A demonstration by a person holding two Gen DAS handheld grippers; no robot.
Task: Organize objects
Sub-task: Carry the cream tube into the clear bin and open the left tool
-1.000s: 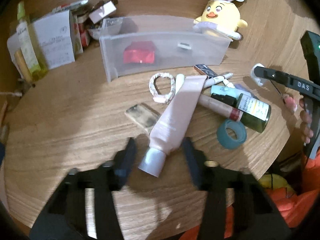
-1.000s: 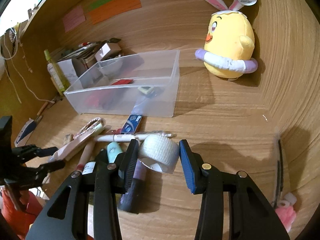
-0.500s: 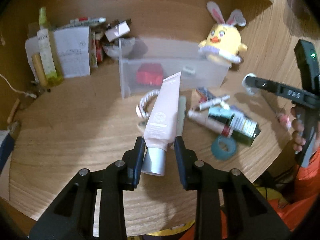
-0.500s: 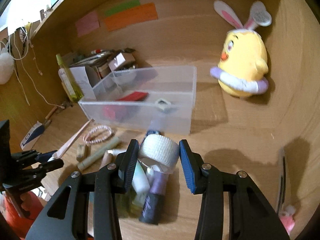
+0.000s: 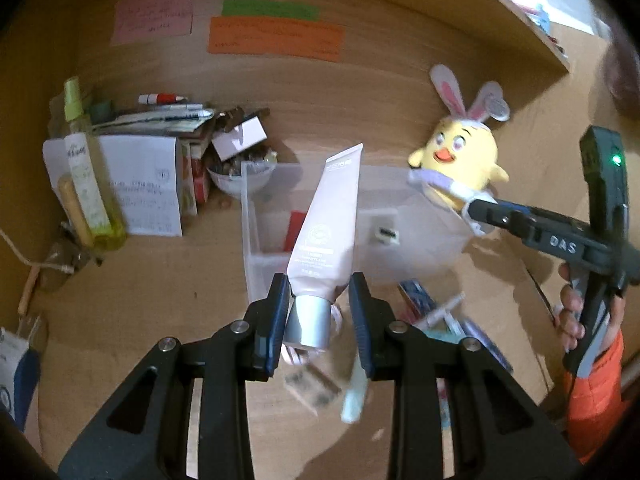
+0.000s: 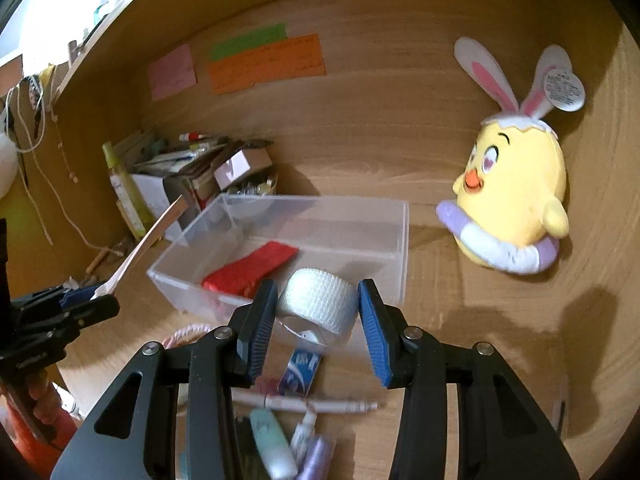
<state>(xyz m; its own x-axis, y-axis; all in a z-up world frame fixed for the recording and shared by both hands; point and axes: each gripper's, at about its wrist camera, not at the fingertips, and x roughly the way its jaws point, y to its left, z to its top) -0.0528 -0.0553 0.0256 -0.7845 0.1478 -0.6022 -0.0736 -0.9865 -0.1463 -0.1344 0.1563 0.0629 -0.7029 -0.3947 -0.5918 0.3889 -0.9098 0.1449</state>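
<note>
My left gripper [image 5: 320, 312] is shut on the silver cap of a pink cosmetic tube [image 5: 332, 224] and holds it raised, tip pointing up over the clear plastic bin [image 5: 256, 248]. My right gripper [image 6: 318, 316] is shut on a white bandage roll [image 6: 318, 306] and holds it in the air in front of the bin [image 6: 396, 248]. The bin holds a red packet [image 6: 250, 268]. The left gripper with the tube also shows at the left of the right wrist view [image 6: 60, 312].
Loose tubes, a pen [image 6: 304, 404] and a blue sachet [image 6: 300, 372] lie on the wooden table below. A yellow chick plush [image 6: 516, 196] sits right of the bin. Boxes, papers and a green bottle [image 5: 86, 176] stand at the back left.
Both grippers have risen from the table with their objects. The left gripper shut on the pink tube and lifted it upright; the right carried the bandage roll up toward the bin.
</note>
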